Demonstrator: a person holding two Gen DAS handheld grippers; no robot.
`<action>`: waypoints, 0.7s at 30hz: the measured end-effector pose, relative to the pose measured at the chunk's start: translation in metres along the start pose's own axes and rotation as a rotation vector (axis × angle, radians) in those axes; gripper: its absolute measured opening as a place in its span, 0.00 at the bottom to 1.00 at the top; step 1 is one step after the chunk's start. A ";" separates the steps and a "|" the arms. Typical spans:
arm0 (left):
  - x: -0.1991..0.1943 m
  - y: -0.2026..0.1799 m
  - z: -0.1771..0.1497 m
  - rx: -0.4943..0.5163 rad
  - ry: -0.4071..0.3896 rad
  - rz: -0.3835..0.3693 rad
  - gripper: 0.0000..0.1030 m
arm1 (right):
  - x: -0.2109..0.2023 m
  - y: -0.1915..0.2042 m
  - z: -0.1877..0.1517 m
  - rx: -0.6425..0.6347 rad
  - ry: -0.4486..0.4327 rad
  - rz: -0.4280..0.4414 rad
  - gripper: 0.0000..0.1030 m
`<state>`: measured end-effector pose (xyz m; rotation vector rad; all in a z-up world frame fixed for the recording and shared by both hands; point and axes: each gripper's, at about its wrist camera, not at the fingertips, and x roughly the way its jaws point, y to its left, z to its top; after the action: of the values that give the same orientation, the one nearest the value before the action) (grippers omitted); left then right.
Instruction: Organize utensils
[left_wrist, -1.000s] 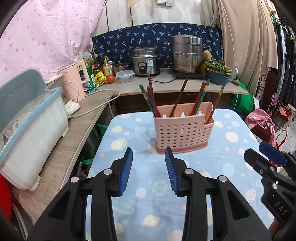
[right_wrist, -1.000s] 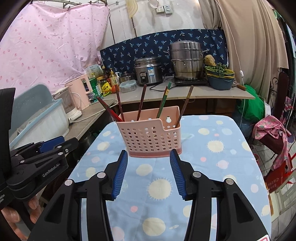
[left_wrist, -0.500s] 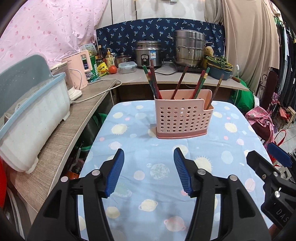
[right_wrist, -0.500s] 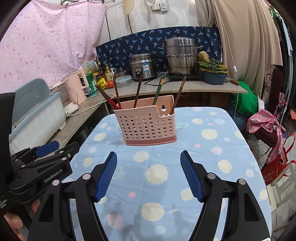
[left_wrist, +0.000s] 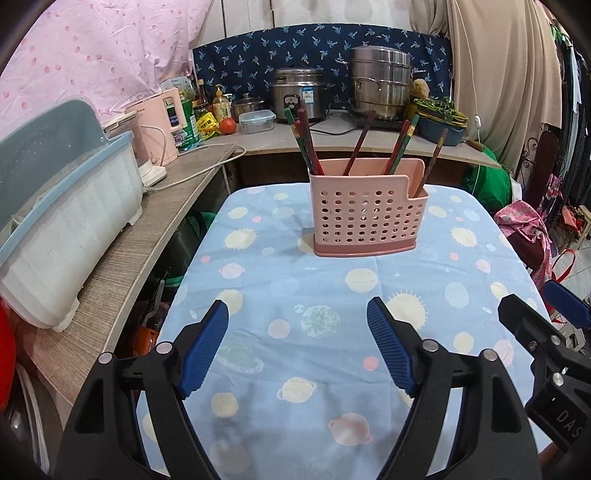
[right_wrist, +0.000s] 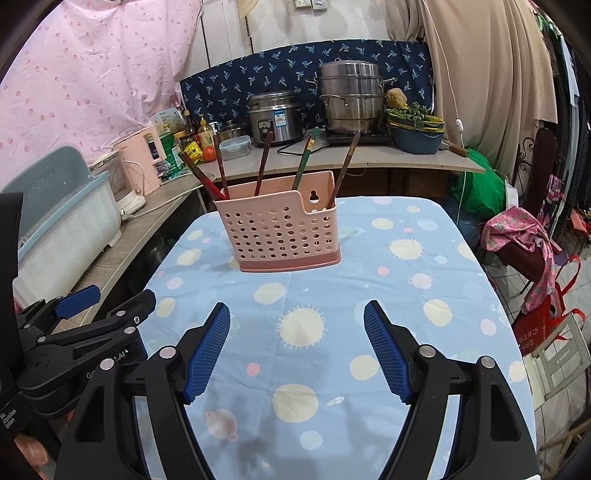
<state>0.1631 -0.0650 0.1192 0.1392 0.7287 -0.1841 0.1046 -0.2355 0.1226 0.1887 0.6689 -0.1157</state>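
Chopsticks (left_wrist: 364, 142) upright in pink holder (left_wrist: 367, 218), dead ahead, apart; L gripper (left_wrist: 297, 334) & R gripper (right_wrist: 295, 332) just spread wide, empty.

The utensil holder (left_wrist: 367, 218) was matt pink plastic, perforated with round holes. Under it lay a soft printed cloth (left_wrist: 332, 295) — pale blue, faintly creased. The chopsticks (left_wrist: 360, 146) looked like lacquered wood, worn dull. Behind, the steamer pot (left_wrist: 380, 83) was brushed metal — softly shiny; the side counter (left_wrist: 122, 258) had a woodgrain finish.
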 end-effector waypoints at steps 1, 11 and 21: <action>0.001 0.000 -0.001 0.000 0.006 0.000 0.73 | 0.001 0.000 0.000 0.002 0.003 -0.002 0.76; 0.013 0.000 -0.004 0.013 0.039 0.034 0.86 | 0.021 -0.004 -0.001 0.018 0.052 -0.023 0.85; 0.026 -0.001 0.005 0.022 0.060 0.054 0.86 | 0.035 -0.007 0.004 0.028 0.070 -0.033 0.94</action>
<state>0.1849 -0.0704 0.1056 0.1859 0.7822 -0.1373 0.1332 -0.2443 0.1030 0.2092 0.7406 -0.1502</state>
